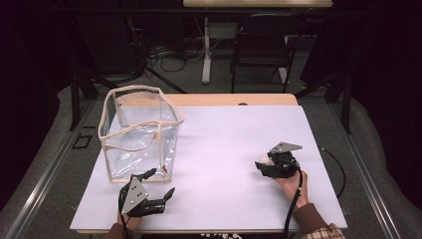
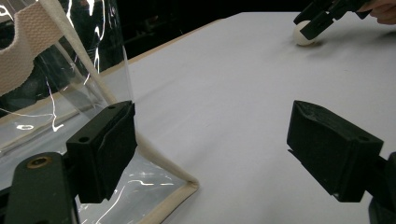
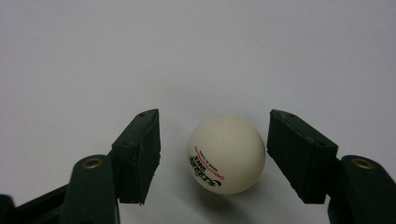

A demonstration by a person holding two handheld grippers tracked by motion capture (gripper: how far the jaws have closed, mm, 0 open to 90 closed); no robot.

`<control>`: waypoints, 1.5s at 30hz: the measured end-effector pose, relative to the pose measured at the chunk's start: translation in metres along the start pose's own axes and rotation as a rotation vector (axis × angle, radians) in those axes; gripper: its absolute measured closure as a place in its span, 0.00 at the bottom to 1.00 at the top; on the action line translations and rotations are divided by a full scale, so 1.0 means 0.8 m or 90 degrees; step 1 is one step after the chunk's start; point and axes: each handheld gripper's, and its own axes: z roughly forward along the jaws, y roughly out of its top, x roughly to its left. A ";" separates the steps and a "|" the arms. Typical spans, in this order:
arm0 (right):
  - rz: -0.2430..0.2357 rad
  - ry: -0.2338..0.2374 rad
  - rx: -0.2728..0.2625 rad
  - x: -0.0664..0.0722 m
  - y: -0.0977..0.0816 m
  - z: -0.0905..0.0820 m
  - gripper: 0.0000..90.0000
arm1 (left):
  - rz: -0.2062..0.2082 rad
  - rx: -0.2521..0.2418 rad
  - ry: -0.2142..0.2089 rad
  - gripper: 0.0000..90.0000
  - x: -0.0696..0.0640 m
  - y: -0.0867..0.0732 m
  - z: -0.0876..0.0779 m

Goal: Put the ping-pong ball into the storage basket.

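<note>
A cream table-tennis ball (image 3: 226, 155) with black and red print rests on the white table cover (image 1: 224, 124). My right gripper (image 3: 215, 140) stands open around it, one jaw on each side, with a small gap between each pad and the ball. In the high view the ball (image 1: 263, 160) lies at the right of the table, at the tips of the right gripper (image 1: 262, 165). My left gripper (image 1: 161, 181) is open and holds nothing, near the front corner of a clear plastic bag (image 1: 139, 132) with beige trim. From the left gripper (image 2: 210, 144) I see the bag (image 2: 70, 70) beside its left jaw.
The bag stands upright with its mouth open at the left of the table. The far wooden table edge (image 1: 229, 99) shows beyond the cover. A black chair (image 1: 261, 45) and floor cables lie behind the table. The right gripper's cable (image 1: 339, 172) loops off the right edge.
</note>
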 end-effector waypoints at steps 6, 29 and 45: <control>0.000 -0.005 0.004 0.000 0.000 0.002 0.44 | 0.001 0.001 -0.001 0.18 0.000 0.000 0.000; 0.005 -0.017 0.020 -0.003 -0.002 0.004 0.56 | 0.003 0.003 -0.003 0.18 0.000 0.000 0.001; -0.012 -0.022 -0.038 0.004 0.006 -0.015 0.56 | -0.003 0.002 -0.004 0.18 0.000 0.000 0.001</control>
